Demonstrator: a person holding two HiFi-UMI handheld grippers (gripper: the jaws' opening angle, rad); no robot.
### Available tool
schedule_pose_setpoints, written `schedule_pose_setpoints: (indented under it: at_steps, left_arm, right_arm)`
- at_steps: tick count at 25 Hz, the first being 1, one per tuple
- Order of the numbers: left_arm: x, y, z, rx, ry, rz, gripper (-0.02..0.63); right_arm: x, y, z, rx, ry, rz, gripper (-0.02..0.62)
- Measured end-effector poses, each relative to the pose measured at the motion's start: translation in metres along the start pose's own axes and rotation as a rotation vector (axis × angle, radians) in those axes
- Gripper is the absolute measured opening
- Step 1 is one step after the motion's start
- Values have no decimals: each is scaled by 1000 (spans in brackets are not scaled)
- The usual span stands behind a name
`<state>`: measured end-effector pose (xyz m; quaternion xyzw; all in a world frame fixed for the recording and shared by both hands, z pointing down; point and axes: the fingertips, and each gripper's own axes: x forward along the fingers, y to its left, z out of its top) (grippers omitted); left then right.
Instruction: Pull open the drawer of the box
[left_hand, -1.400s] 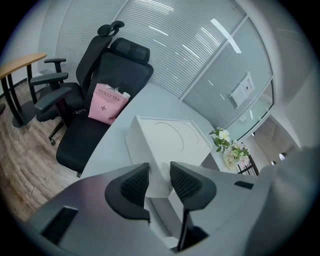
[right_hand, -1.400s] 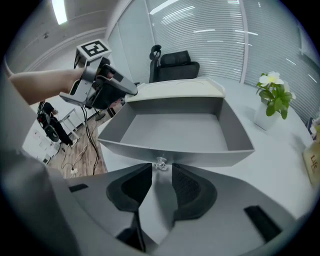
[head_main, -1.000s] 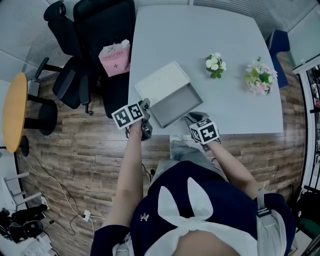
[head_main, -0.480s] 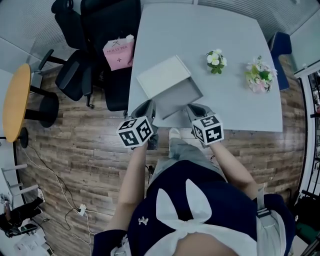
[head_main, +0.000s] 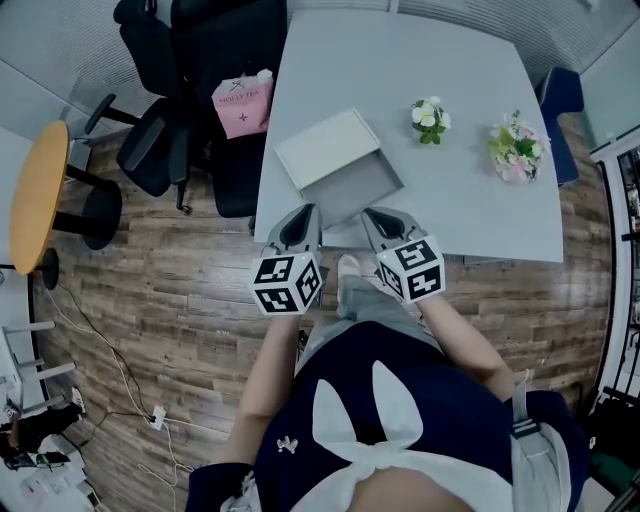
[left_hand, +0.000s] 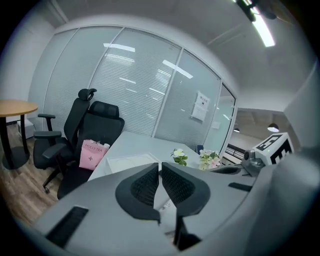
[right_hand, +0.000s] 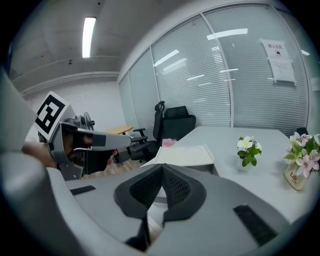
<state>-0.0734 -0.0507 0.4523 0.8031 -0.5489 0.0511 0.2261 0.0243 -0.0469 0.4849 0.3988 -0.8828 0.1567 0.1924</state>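
filling the middle of the room is a pale grey rectangular table (head_main: 400, 60), with a black high-backed office chair (head_main: 200, 60) at its far left side and a round wooden side table (head_main: 35, 195) well apart on the left. a flat white rectangular box (head_main: 330, 148) lies near the table's front edge, its grey drawer (head_main: 360, 190) pulled out toward the person. the left gripper (head_main: 303, 215) hangs just off that edge, jaws closing on nothing, a thin slit between them. the right gripper (head_main: 378, 220), beside it, has its jaws pressed together on nothing. a pink tea packet (head_main: 243, 105) sits on the chair; two small flower pots (head_main: 430, 118) stand farther right.
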Motion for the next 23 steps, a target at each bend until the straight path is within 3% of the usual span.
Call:
schedule_pose_setpoints:
  at_steps: [8, 23]
  left_arm:
    - [-17, -19, 7, 104, -8, 13, 29]
    - [-41, -41, -5, 117, 19, 13, 26]
  right_arm:
    - [-16, 17, 19, -21, -41, 3, 2]
    - [-50, 28, 13, -8, -52, -2, 2]
